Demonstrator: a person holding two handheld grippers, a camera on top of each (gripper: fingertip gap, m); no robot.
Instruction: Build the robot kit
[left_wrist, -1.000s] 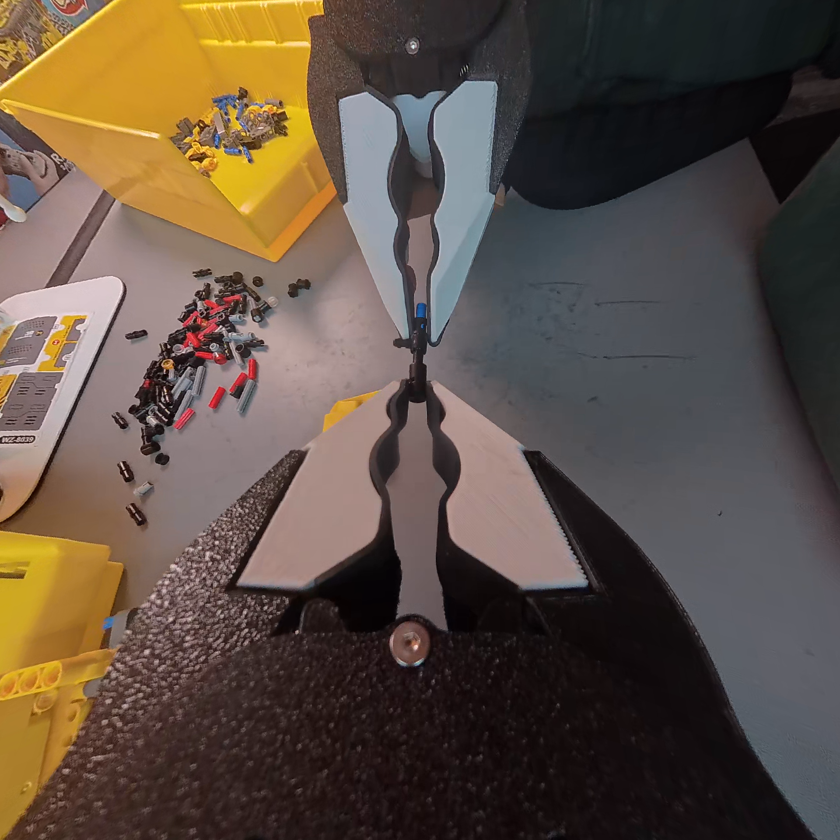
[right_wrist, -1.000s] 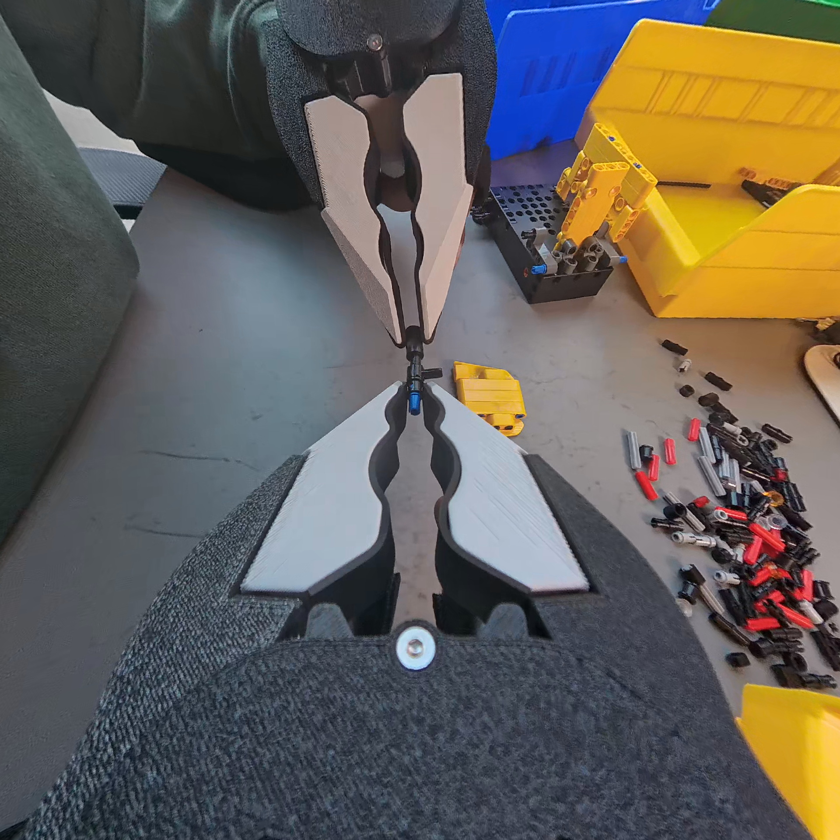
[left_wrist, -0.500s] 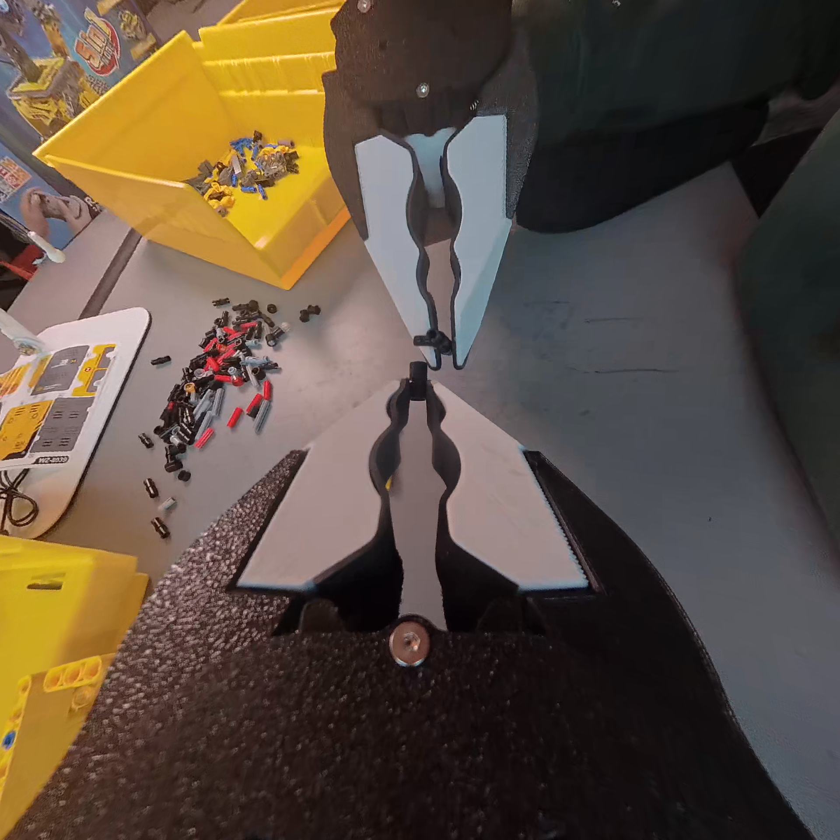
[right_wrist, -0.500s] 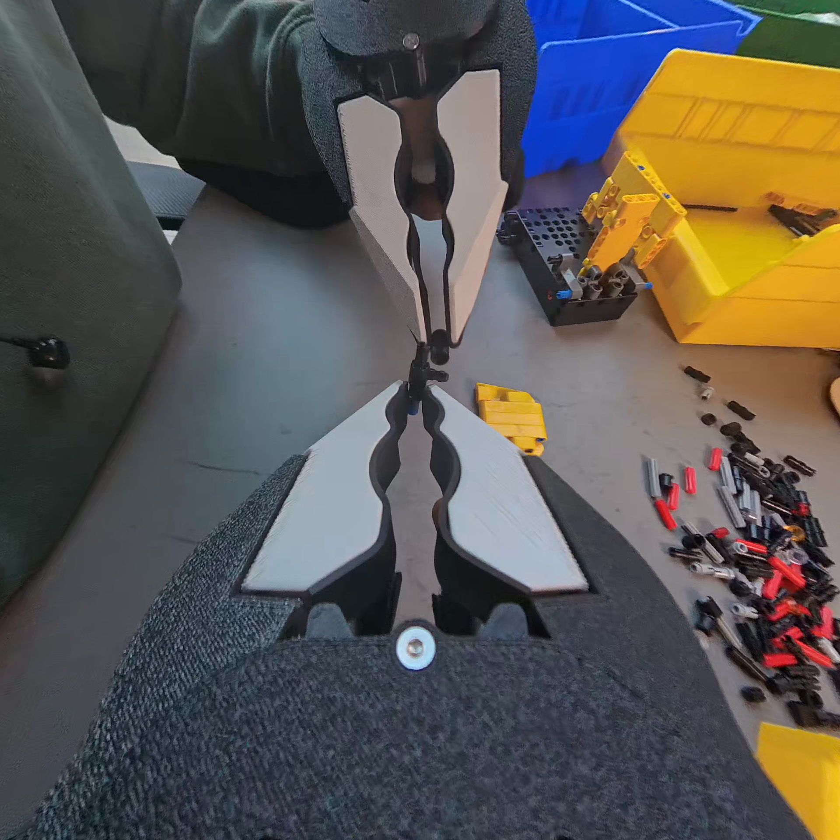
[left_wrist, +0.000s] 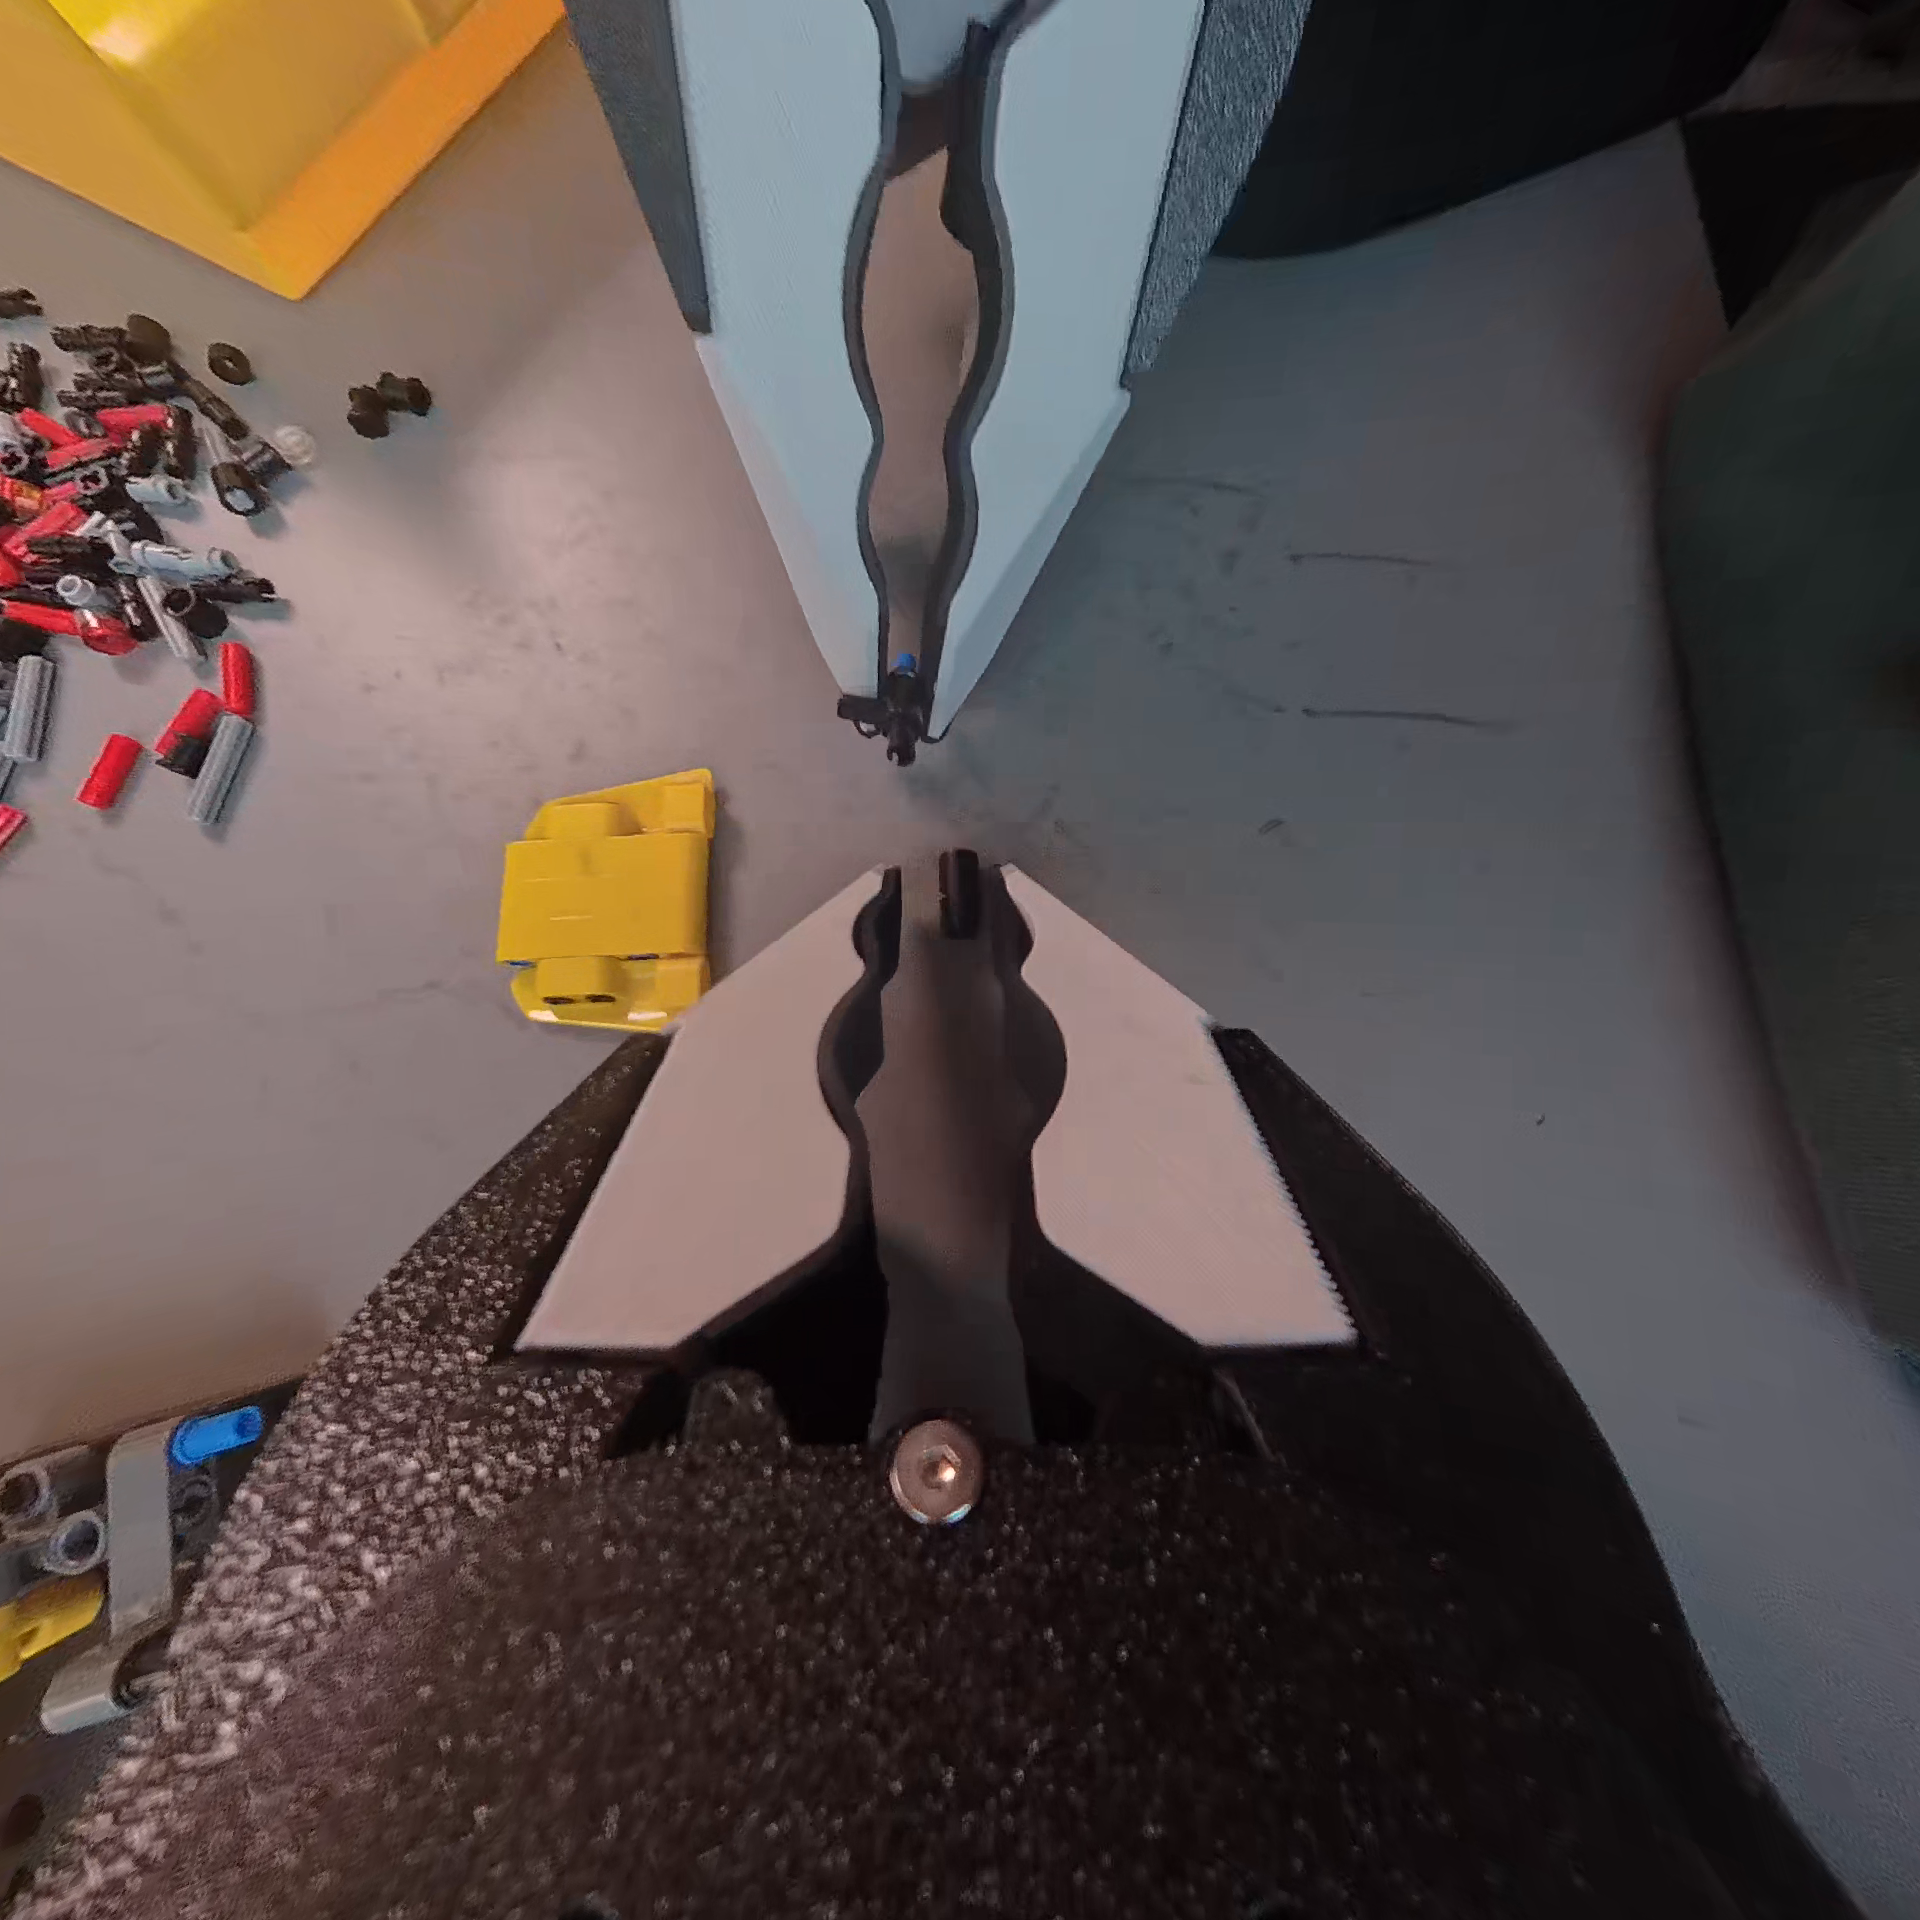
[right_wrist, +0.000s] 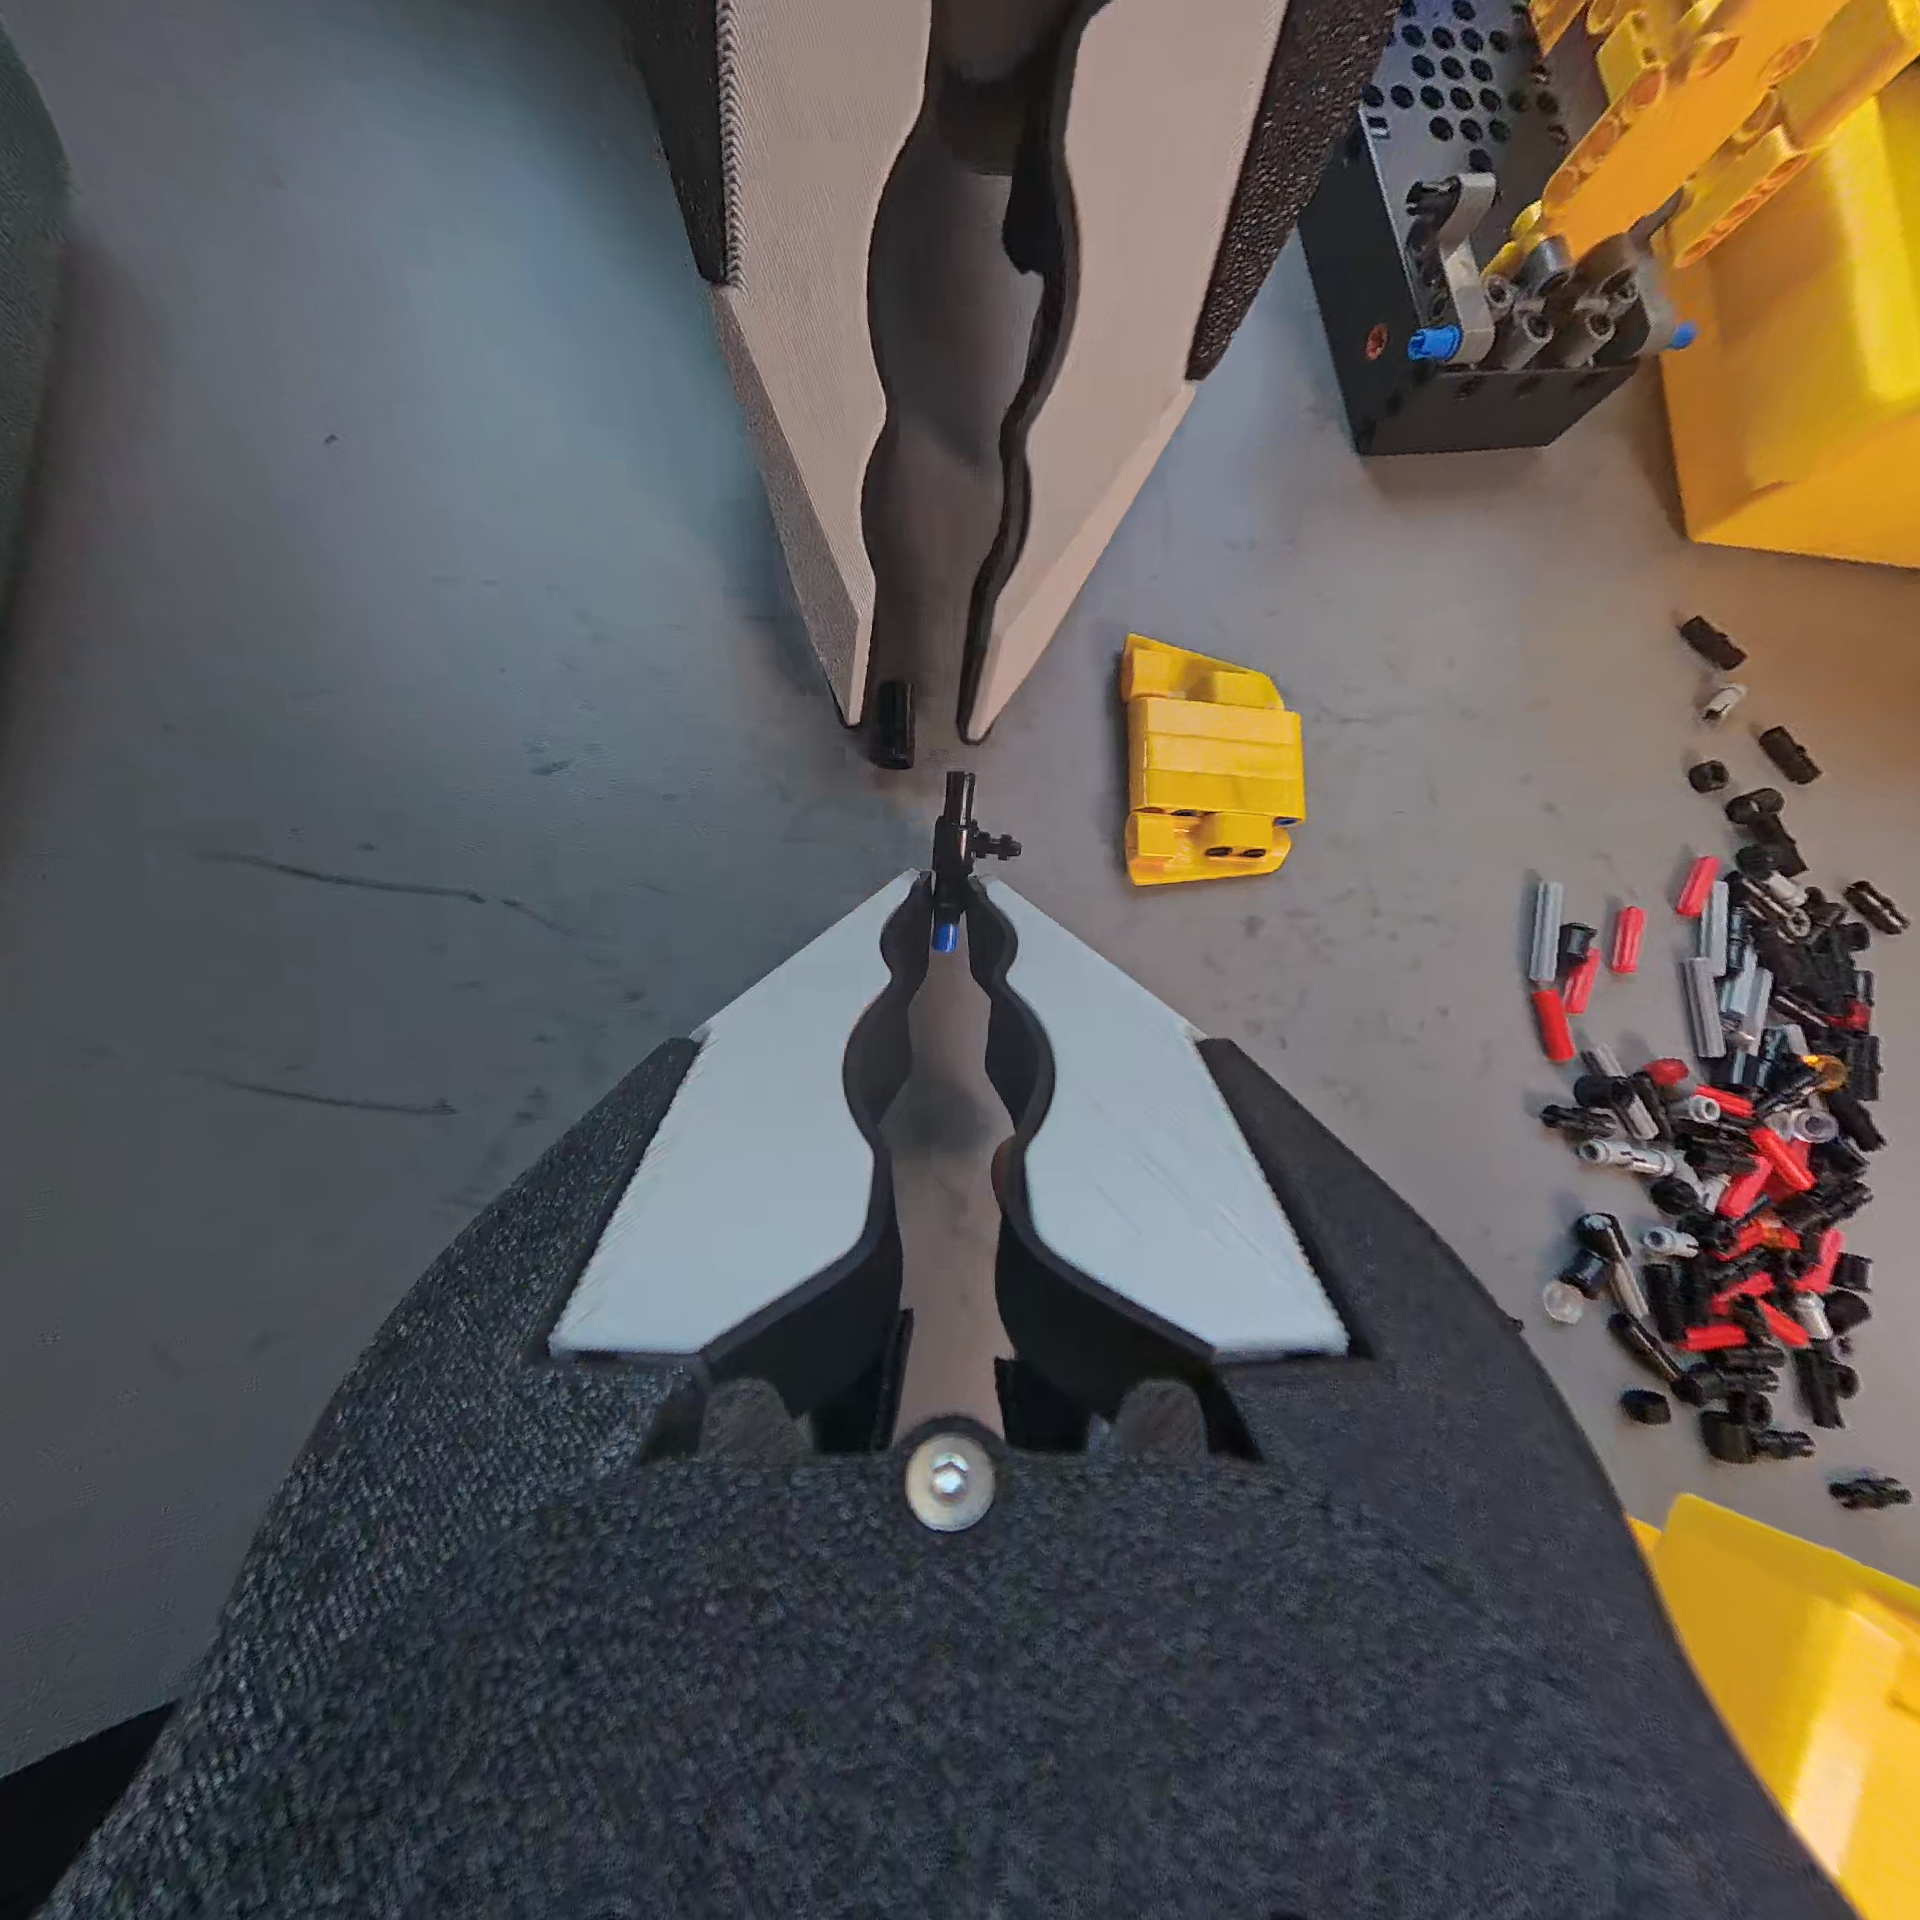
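My right claw (right_wrist: 951, 883) is clamped tight at its very tips on a small black pin connector (right_wrist: 958, 831). The connector's blue end is tucked back between the fingers, a thin stub points forward and a short peg sticks out sideways. The hold looks firm but shallow, as only the tips have it.

My left claw (left_wrist: 940, 883) faces it nose to nose above the grey desk (left_wrist: 1351, 727), its jaws a little apart. A short black sleeve (left_wrist: 958, 891) lies against one finger, the one on the right in the left wrist view, with a clear gap on its other side. I cannot tell what keeps it there, and I judge that seat loose.

The sleeve and the stub are close but not touching. In the right wrist view the sleeve sits a little to one side of the stub's line, so their axes are not matched.

On the desk just beside the two claws lies a yellow brick block (left_wrist: 608, 914). Farther off are a heap of red, black and grey pins (left_wrist: 104, 561) and a yellow bin (left_wrist: 260, 125).
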